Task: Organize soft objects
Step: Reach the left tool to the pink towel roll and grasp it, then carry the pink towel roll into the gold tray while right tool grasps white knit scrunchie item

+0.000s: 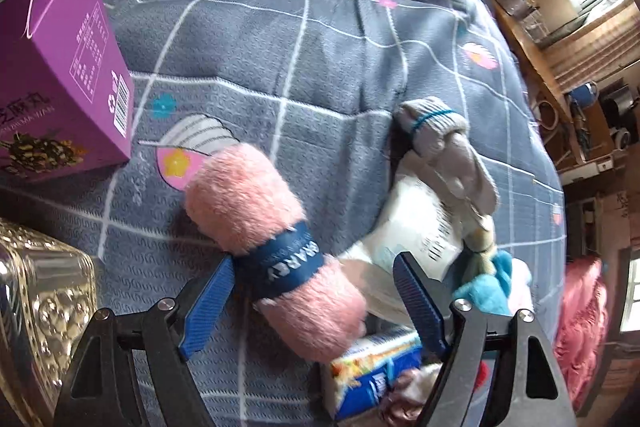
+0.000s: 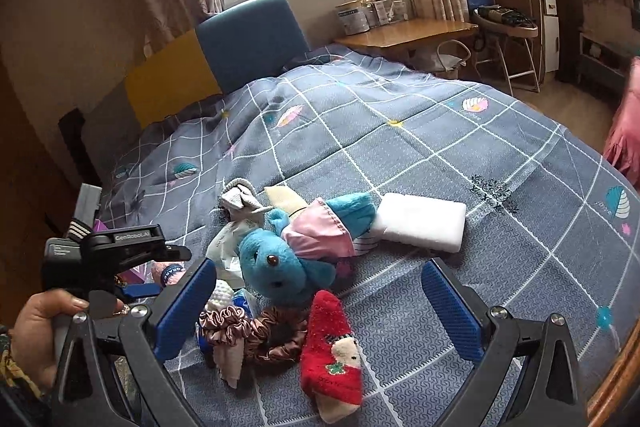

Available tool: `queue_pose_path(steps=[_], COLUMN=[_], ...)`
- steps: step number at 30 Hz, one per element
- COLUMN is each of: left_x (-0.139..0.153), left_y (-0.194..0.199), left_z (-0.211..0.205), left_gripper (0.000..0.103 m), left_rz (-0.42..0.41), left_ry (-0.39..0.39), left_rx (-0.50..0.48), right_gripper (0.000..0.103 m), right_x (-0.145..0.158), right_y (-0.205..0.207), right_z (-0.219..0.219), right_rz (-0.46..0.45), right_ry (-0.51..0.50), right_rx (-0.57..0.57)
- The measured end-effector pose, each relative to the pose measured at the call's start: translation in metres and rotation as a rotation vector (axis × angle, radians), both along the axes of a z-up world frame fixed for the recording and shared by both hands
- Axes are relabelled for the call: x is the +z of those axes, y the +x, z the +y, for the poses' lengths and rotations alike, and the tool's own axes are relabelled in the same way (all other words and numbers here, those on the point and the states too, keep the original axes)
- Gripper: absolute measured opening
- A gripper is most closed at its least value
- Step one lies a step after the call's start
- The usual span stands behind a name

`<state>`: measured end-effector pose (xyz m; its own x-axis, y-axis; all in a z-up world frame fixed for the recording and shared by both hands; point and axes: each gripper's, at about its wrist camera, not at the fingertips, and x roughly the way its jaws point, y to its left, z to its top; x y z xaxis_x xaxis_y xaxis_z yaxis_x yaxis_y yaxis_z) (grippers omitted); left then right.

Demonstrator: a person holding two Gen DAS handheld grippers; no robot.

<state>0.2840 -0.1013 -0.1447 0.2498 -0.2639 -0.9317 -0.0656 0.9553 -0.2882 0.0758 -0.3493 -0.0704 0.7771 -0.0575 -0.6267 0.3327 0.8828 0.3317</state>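
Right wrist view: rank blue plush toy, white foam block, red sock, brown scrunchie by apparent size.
1. blue plush toy, largest.
2-3. white foam block and red sock: look alike; the sock is nearer the camera, so unsure.
4. brown scrunchie, smallest, partly hidden behind the sock.

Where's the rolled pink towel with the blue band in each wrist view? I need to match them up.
Left wrist: the pink towel roll lies lower centre, between the open fingers of the left gripper.
Right wrist: only its end peeks out at lower left.
Shared landmark: the blue plush toy.
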Motion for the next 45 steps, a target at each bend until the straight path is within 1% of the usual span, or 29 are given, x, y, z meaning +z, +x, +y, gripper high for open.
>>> queue_pose_path(steps=[1,2,3,4,5,6,7,9,10,11,12,13,15,16,19,22,24,26,27,28,29,31,33,35,37,39,43,45], left_x=[-0.004,-0.008,-0.012,-0.014,-0.014,-0.012,-0.009,0.0,0.004,0.007,0.011,0.016,0.026,0.035,0.062,0.091,0.116,0.138,0.149,0.157,0.166,0.18,0.186,0.185,0.178,0.166,0.135,0.118], left_y=[0.001,0.003,0.004,0.002,0.001,-0.003,-0.007,-0.015,-0.019,-0.022,-0.026,-0.031,-0.036,-0.038,-0.034,-0.021,-0.008,0.007,0.015,0.024,0.029,0.038,0.045,0.047,0.038,0.022,-0.033,-0.065], left_z=[0.001,0.002,0.005,0.008,0.01,0.01,0.011,0.012,0.011,0.01,0.009,0.007,0.002,-0.001,-0.007,-0.001,0.008,0.023,0.035,0.046,0.065,0.106,0.15,0.194,0.24,0.279,0.33,0.338], left_gripper=[0.075,0.063,0.049,0.048,0.046,0.044,0.043,0.043,0.043,0.043,0.043,0.043,0.043,0.043,0.043,0.043,0.043,0.043,0.043,0.043,0.043,0.043,0.043,0.043,0.043,0.043,0.043,0.043], left_rz=[0.008,0.022,0.032,0.028,0.016,-0.001,-0.018,-0.06,-0.076,-0.093,-0.104,-0.116,-0.145,-0.165,-0.22,-0.277,-0.323,-0.365,-0.382,-0.395,-0.413,-0.442,-0.45,-0.447,-0.431,-0.404,-0.363,-0.344], left_ry=[0.006,0.011,0.024,0.025,0.018,0.028,0.038,0.048,0.056,0.066,0.072,0.076,0.087,0.092,0.094,0.073,0.056,0.068,0.07,0.07,0.08,0.103,0.133,0.168,0.205,0.219,0.208,0.202], left_rx=[0.008,0.014,0.019,0.017,0.005,-0.015,-0.03,-0.052,-0.071,-0.097,-0.117,-0.146,-0.19,-0.218,-0.268,-0.262,-0.236,-0.197,-0.168,-0.142,-0.105,-0.025,0.049,0.119,0.179,0.221,0.235,0.224], right_gripper=[0.103,0.103,0.103,0.103,0.103,0.1,0.098,0.079,0.074,0.066,0.063,0.063,0.063,0.063,0.063,0.063,0.063,0.063,0.06,0.056,0.044,0.042,0.041,0.041,0.041,0.041,0.041,0.04], right_x=[0.0,0.0,0.0,0.001,0.001,0.002,0.002,0.001,-0.001,-0.003,-0.006,-0.01,-0.022,-0.028,-0.041,-0.052,-0.056,-0.058,-0.058,-0.059,-0.06,-0.061,-0.058,-0.058,-0.058,-0.057,-0.055,-0.054], right_y=[0.0,0.0,0.0,0.0,0.0,0.0,0.001,0.004,0.007,0.011,0.015,0.021,0.031,0.037,0.051,0.069,0.077,0.082,0.084,0.086,0.087,0.087,0.085,0.085,0.084,0.084,0.08,0.079], right_z=[0.0,0.0,0.001,0.002,0.003,0.005,0.007,0.012,0.016,0.02,0.026,0.033,0.048,0.057,0.076,0.081,0.086,0.092,0.094,0.096,0.099,0.102,0.104,0.105,0.107,0.11,0.116,0.119], right_rz=[-0.001,-0.003,-0.005,-0.007,-0.008,-0.009,-0.009,0.006,0.025,0.046,0.07,0.1,0.167,0.203,0.272,0.324,0.335,0.335,0.332,0.329,0.332,0.333,0.324,0.327,0.325,0.321,0.301,0.292], right_ry=[0.003,0.002,-0.002,-0.006,-0.011,-0.016,-0.02,-0.03,-0.039,-0.044,-0.035,-0.002,0.059,0.059,0.001,-0.01,-0.037,-0.082,-0.101,-0.121,-0.135,-0.155,-0.156,-0.151,-0.147,-0.167,-0.19,-0.202], right_rx=[0.002,0.005,0.008,0.012,0.018,0.028,0.04,0.07,0.093,0.123,0.168,0.229,0.312,0.331,0.349,0.354,0.369,0.381,0.39,0.403,0.418,0.432,0.444,0.449,0.454,0.459,0.479,0.487])
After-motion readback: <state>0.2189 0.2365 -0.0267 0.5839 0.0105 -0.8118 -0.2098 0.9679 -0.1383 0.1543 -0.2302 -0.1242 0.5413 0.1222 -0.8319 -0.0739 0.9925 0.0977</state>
